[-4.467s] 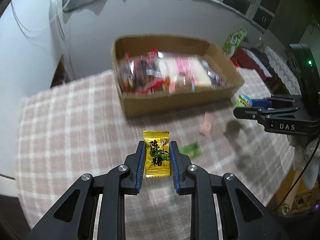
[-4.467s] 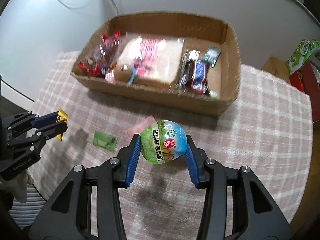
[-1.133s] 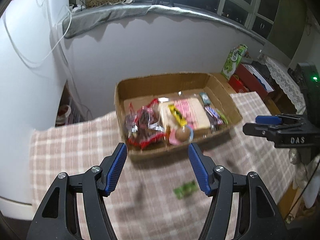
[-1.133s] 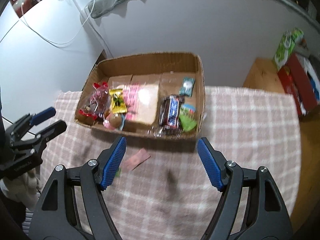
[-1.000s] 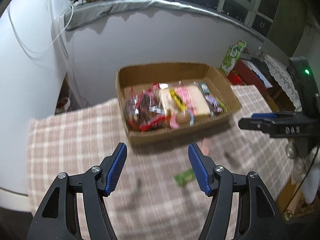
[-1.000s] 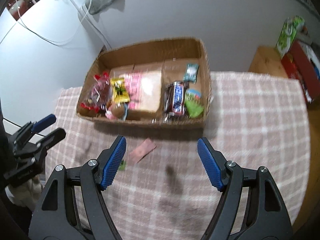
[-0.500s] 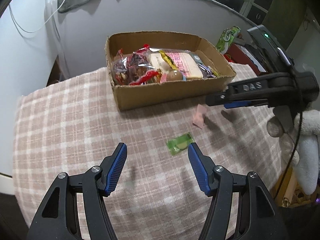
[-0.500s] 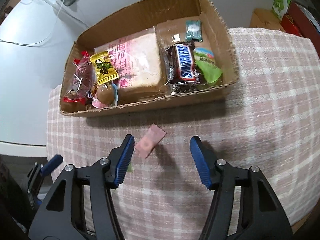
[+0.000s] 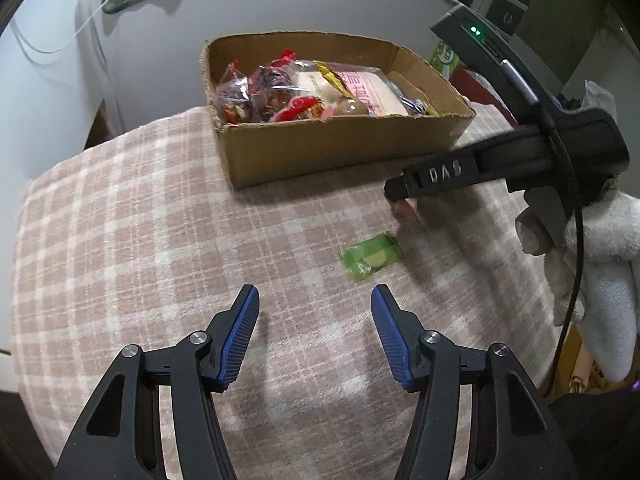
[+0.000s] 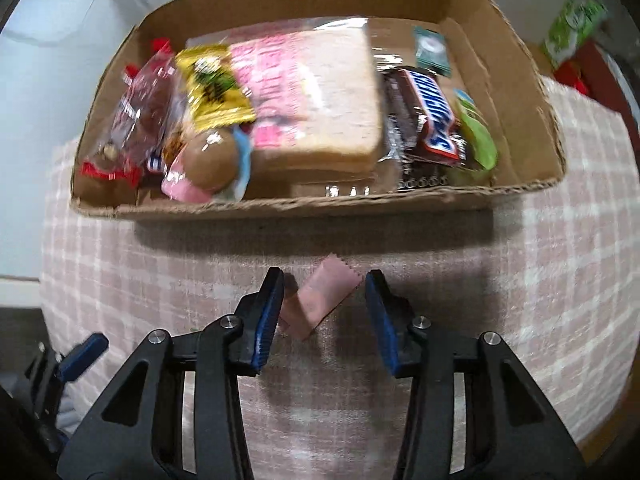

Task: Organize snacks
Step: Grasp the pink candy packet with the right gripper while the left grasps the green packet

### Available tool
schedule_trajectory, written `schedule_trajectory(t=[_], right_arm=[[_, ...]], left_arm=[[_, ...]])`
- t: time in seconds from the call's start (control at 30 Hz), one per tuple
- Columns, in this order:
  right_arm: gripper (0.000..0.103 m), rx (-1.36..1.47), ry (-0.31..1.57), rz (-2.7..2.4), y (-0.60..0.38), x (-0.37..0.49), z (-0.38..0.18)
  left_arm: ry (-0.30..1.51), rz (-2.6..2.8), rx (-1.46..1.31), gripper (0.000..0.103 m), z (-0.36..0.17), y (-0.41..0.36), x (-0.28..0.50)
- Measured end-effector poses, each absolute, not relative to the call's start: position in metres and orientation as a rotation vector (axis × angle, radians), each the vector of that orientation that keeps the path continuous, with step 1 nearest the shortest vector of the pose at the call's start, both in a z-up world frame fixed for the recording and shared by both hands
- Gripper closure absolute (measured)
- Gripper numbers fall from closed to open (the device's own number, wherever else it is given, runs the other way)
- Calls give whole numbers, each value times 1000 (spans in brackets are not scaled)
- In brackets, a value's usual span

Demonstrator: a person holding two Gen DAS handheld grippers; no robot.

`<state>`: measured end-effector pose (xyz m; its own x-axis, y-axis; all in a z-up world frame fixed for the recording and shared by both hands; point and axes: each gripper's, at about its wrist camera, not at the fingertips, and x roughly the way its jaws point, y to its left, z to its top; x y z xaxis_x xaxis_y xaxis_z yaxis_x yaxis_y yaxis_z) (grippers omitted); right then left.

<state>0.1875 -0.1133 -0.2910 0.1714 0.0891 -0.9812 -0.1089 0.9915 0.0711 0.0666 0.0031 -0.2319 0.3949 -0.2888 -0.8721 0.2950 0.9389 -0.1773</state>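
A cardboard box (image 9: 336, 152) holds several snacks: a pink bread pack (image 10: 312, 96), a yellow candy packet (image 10: 212, 88), a Snickers bar (image 10: 432, 116). A pink packet (image 10: 320, 300) lies on the checked cloth in front of the box. My right gripper (image 10: 324, 312) is open, low over it, with the packet between its fingers; in the left wrist view it (image 9: 404, 196) hides most of the packet. A green packet (image 9: 370, 256) lies on the cloth ahead of my open, empty left gripper (image 9: 314, 334).
The pink checked tablecloth (image 9: 140, 240) covers the table; its edges fall off at left and right. A white wall stands behind the box. A green carton (image 10: 576, 28) stands off the table at the far right.
Both grippers let go of the yellow candy and green egg snack into the box. Both have since come down low; the right has closed in around the pink packet.
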Motion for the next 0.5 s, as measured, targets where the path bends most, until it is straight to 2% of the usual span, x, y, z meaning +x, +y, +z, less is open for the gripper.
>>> schedule_trajectory(t=[0.17,0.5], right_arm=[[78,-94,1396,173,-116,177,-291],[79,26,1427,238,-163,175,-289]], left_arm=[[1115,-430,36,46,-238,-12,77],[1135,-560,118,46,-254,-41,117]])
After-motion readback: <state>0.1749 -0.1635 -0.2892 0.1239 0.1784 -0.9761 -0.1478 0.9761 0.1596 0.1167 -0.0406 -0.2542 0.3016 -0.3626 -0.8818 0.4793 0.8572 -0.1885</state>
